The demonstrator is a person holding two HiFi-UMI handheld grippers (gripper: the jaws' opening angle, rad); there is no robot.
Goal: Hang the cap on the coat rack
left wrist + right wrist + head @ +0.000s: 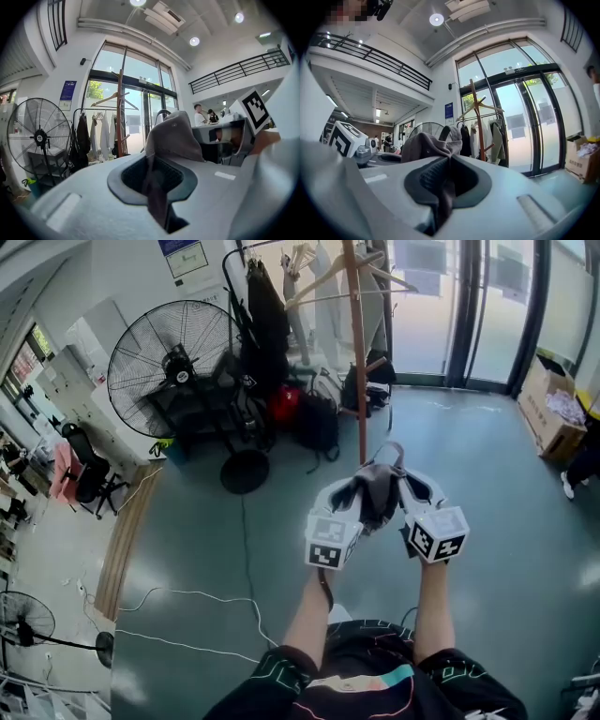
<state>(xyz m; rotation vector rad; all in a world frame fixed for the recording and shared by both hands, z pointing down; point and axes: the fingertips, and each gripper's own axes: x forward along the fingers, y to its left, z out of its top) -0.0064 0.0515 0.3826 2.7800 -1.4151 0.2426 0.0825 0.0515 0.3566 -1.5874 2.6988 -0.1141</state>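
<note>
The left tool [155,185] and the right tool [443,180] are each clamped shut on the fabric of the grey cap [378,493]. The cap is held between them above the floor [497,512], facing the wooden coat rack [357,352] and apart from it.

Left gripper [157,190] pinches the grey cap [176,136].

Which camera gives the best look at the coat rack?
The right gripper view: the coat rack shows top and arms whole, near mid-frame. The head view follows it down to its foot but crops the top. The left gripper view shows it dimmer, off to the left.
</note>
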